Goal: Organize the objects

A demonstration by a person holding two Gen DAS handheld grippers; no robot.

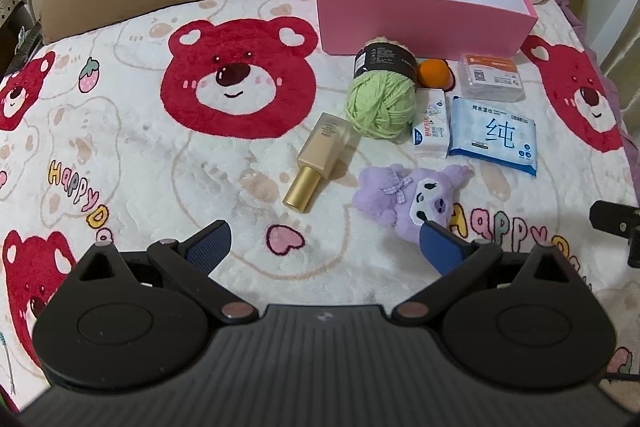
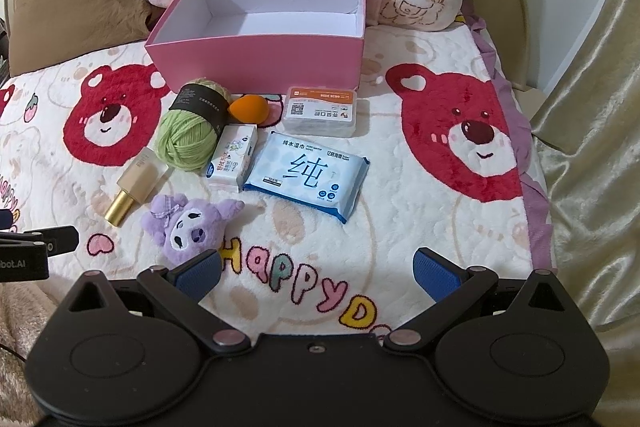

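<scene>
Both of your tools are free at this moment: the left gripper [image 1: 324, 243] has its blue pads spread wide with nothing between them, and the right gripper [image 2: 316, 269] is spread the same way and is also empty. The pink box [image 1: 420, 23] stands at the far side of the bear blanket [image 1: 160, 155], and as far as its inside shows it holds nothing, so I judge that the sorting has not begun. All the objects lie in one cluster just in front of the box. The nearest one to you is the purple plush toy [image 1: 408, 197]. In the left wrist view it lies just beyond the right-hand pad of the left gripper, so it is ahead and to the right of that tool. In the right wrist view the same plush toy [image 2: 192, 223] lies just beyond the left-hand pad of the right gripper, ahead and to the left. So it sits between your two hands, close to both; I cannot say surely which hand is nearer. Its long axis runs roughly across your view, left to right, so a grip across its short width should be comfortable for either hand. The foundation bottle [image 1: 322, 159] lies ahead of the left gripper, with its gold cap pointing toward you and to the left, so it belongs more to the left hand. The blue wipes pack [image 2: 308, 175] lies almost straight ahead of the right gripper, flat, and suits the right hand better.
</scene>
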